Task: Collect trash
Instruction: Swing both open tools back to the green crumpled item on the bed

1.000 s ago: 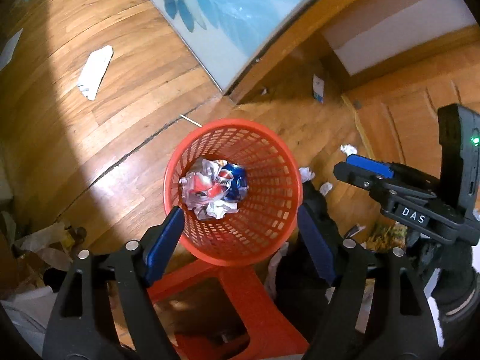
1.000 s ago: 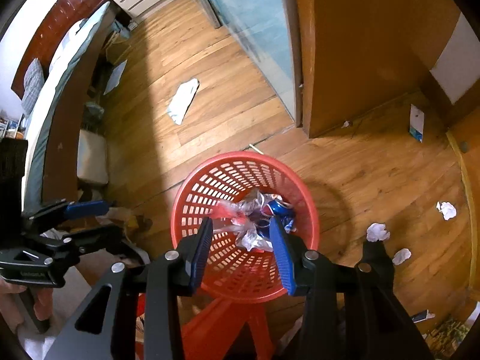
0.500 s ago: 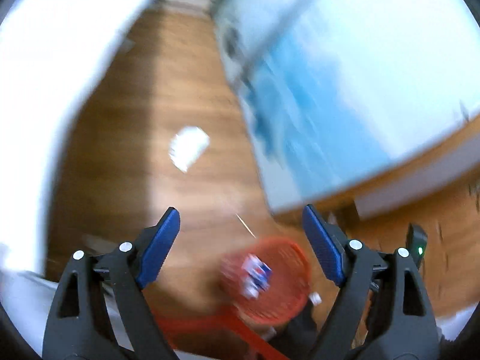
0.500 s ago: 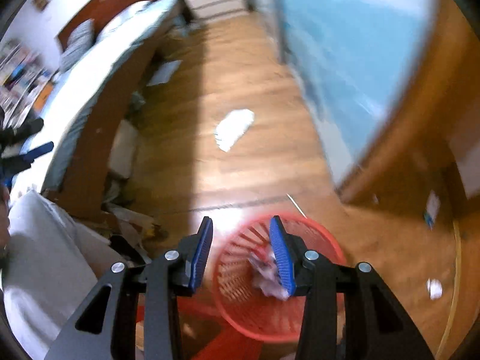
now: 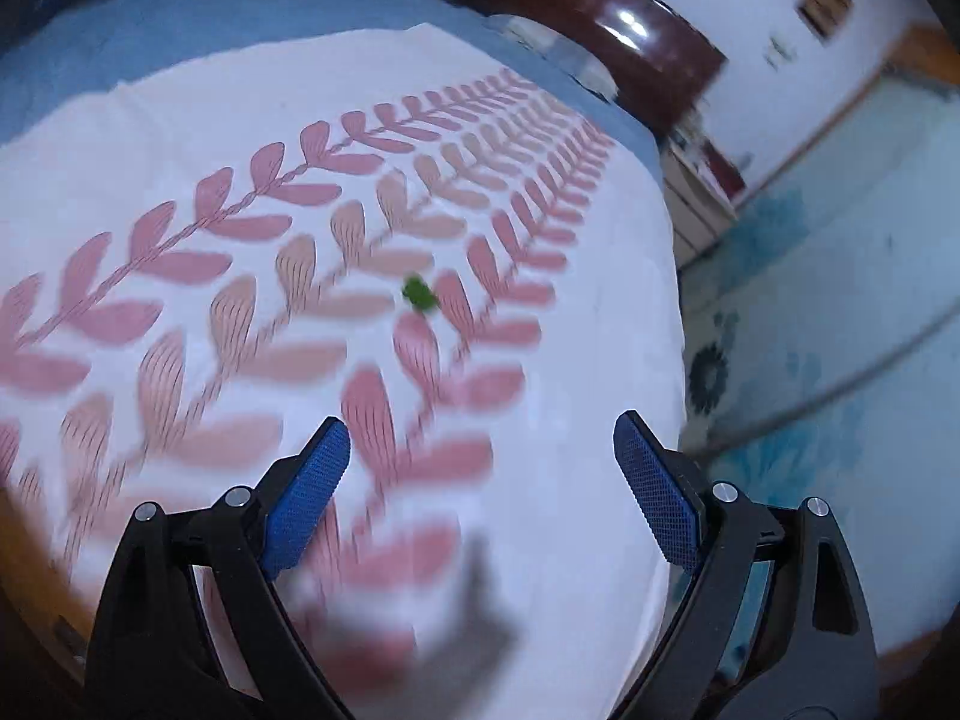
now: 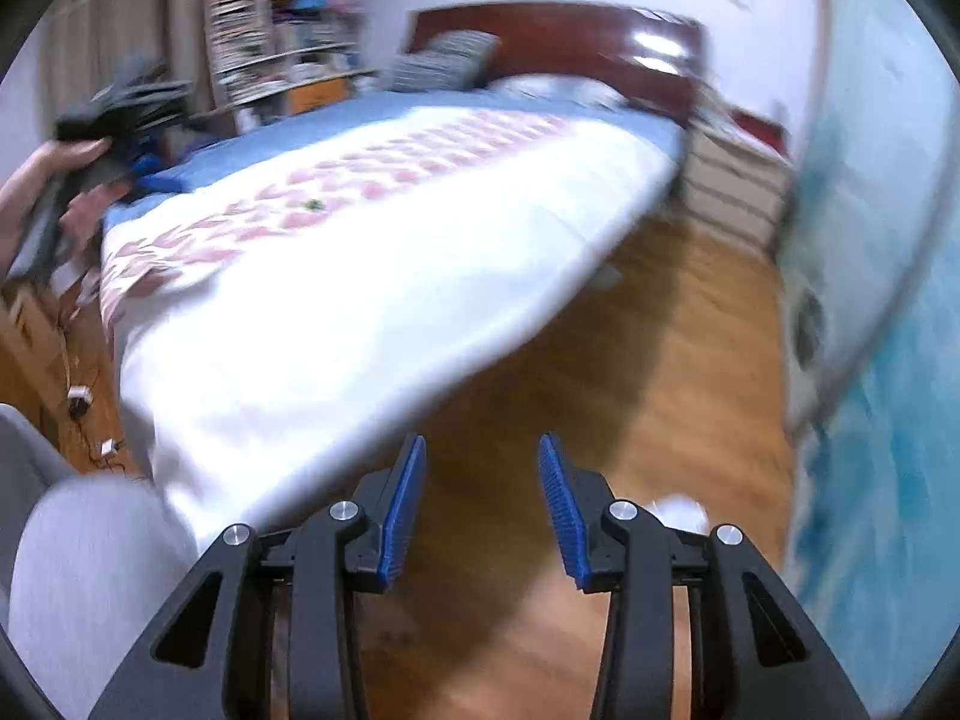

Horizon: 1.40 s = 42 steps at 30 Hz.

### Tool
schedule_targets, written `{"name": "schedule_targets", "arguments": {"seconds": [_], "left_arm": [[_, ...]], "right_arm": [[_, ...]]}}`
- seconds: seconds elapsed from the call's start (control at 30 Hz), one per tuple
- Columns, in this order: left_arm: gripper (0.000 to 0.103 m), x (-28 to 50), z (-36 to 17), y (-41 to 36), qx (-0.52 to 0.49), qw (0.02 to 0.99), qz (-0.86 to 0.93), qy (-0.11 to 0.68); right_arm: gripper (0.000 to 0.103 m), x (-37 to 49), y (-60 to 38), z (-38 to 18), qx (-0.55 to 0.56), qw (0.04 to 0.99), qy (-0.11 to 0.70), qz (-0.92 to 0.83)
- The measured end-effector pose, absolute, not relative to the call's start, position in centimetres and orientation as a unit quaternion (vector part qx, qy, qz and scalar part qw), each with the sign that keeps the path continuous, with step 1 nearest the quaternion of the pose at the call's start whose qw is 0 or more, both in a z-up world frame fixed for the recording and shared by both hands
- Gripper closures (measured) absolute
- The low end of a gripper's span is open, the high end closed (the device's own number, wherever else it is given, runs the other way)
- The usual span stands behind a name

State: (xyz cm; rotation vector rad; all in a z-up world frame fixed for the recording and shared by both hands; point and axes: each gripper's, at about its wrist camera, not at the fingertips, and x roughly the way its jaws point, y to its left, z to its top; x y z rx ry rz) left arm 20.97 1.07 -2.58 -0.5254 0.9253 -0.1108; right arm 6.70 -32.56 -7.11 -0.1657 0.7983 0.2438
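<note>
Both cameras have swung away from the red basket of crumpled trash that filled their views a second ago; neither view shows that basket at this moment. Left wrist view: the left gripper (image 5: 477, 468) is aimed down over a bed, its blue pads (image 5: 309, 492) set wide apart and the jaws opening further, with nothing between them. Below it lies a white bedspread (image 5: 588, 276) printed with rows of pink leaf shapes, over a blue sheet (image 5: 180, 18). A small green scrap (image 5: 419, 294) sits on the bedspread, ahead of the gripper and well apart from its pads; blur prevents identification of the material. A dark wooden headboard (image 5: 618, 24) stands at the far end of the bed, and a pale blue flowered panel (image 5: 840, 312) lies to the right. Right wrist view: the right gripper (image 6: 483, 504) points at the wooden floor (image 6: 630, 372) beside the bed, its jaws at a moderate gap and empty. The same bedspread (image 6: 360, 276) runs across the left and middle of this view, and the green scrap (image 6: 312, 204) shows on it as a small speck, far from this gripper. At the upper left edge a hand (image 6: 66, 180) grips the handle of the other gripper, over the near corner of the bed. A white blurred object (image 6: 681, 510) lies on the floor just right of the right gripper; what it is cannot be told. Both views are heavily smeared.
</note>
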Motion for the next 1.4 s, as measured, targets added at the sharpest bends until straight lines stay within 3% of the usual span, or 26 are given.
{"name": "schedule_targets", "arguments": {"seconds": [0.43, 0.77, 1.0, 1.1, 1.17, 1.3, 1.4], "left_arm": [[0.014, 35.0, -13.4, 6.0, -0.349, 0.770, -0.068, 0.529], [0.014, 38.5, -13.8, 4.1, -0.323, 0.774, -0.106, 0.535], [0.015, 39.3, -13.7, 3.2, -0.281, 0.787, -0.113, 0.538], [0.022, 39.5, -13.6, 3.0, -0.267, 0.792, -0.101, 0.539], [0.036, 39.7, -13.5, 2.7, -0.245, 0.799, -0.086, 0.543], [0.045, 39.7, -13.6, 3.0, -0.236, 0.799, -0.080, 0.547], [0.059, 39.6, -13.6, 3.3, -0.228, 0.800, -0.073, 0.550]], "right_arm": [[0.063, 26.0, -10.0, -6.4, -0.190, 0.907, 0.298, 0.227], [0.065, 35.7, -2.4, -11.6, -0.294, 0.857, 0.310, 0.287], [0.063, 36.5, -2.8, -13.0, -0.268, 0.846, 0.328, 0.325], [0.056, 36.2, -4.2, -12.4, -0.232, 0.860, 0.316, 0.326], [0.053, 36.7, -5.5, -12.0, -0.193, 0.872, 0.318, 0.318], [0.052, 38.1, -8.0, -12.1, -0.112, 0.885, 0.338, 0.300], [0.051, 38.7, -10.0, -12.2, -0.065, 0.888, 0.350, 0.290]]}}
